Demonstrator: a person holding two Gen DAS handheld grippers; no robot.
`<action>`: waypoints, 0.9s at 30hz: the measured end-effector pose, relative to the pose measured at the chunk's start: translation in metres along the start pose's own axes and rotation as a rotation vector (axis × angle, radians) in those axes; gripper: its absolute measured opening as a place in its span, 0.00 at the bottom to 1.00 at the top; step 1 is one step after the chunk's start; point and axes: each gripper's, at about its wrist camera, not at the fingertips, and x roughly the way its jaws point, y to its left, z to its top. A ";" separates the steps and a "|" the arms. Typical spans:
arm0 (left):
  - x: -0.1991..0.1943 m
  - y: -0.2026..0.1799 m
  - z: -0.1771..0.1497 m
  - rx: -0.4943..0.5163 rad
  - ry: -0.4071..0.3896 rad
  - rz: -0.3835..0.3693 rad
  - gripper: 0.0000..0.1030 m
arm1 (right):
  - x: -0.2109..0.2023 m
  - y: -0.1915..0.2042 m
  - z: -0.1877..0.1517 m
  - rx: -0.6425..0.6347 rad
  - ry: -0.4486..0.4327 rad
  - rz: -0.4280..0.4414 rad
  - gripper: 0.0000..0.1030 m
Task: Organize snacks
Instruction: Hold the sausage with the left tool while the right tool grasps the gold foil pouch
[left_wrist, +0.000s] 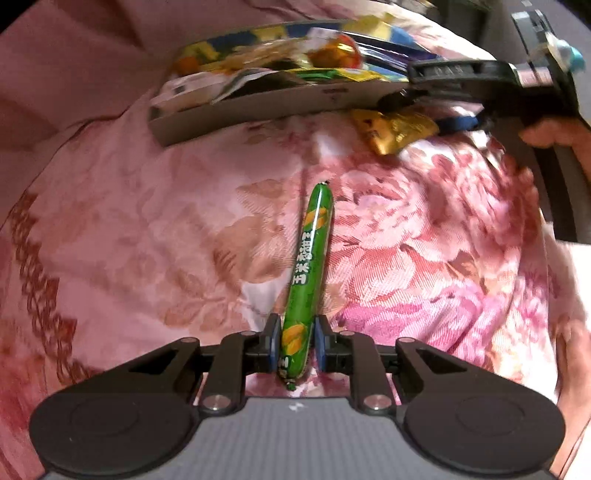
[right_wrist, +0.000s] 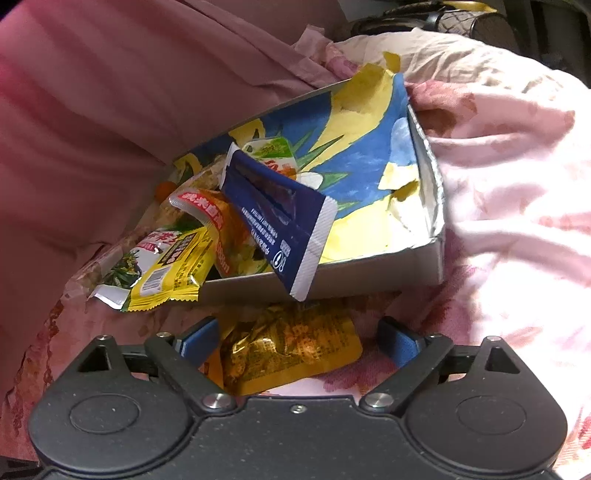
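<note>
A green corn sausage stick (left_wrist: 312, 251) is clamped at its near end between the pads of my left gripper (left_wrist: 295, 325), which is shut on it; the stick points away over the pink floral bedspread. A grey cardboard box (right_wrist: 332, 280) lined with blue-and-yellow paper holds several snack packets. A dark blue packet (right_wrist: 273, 206) hangs over its front wall, and a yellow packet (right_wrist: 173, 266) spills over its left end. My right gripper (right_wrist: 299, 332) stands open around a crinkled gold packet (right_wrist: 288, 350) lying on the bedspread in front of the box; the right pad is apart from it.
The box (left_wrist: 258, 107) lies far ahead in the left wrist view, with the gold packet (left_wrist: 391, 129) at its right end. A hand (left_wrist: 554, 133) holds the other gripper there. Rumpled pink bedding rises to the left of the box (right_wrist: 92, 129).
</note>
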 end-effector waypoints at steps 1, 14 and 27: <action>0.000 0.000 -0.001 -0.010 -0.001 0.004 0.20 | 0.000 0.000 0.000 0.005 0.005 0.008 0.91; -0.001 0.005 -0.002 -0.039 -0.005 -0.016 0.21 | -0.040 0.037 -0.028 -0.041 0.243 0.192 0.88; 0.003 0.010 0.003 -0.062 -0.041 -0.049 0.28 | -0.039 0.053 -0.032 -0.372 0.055 -0.023 0.88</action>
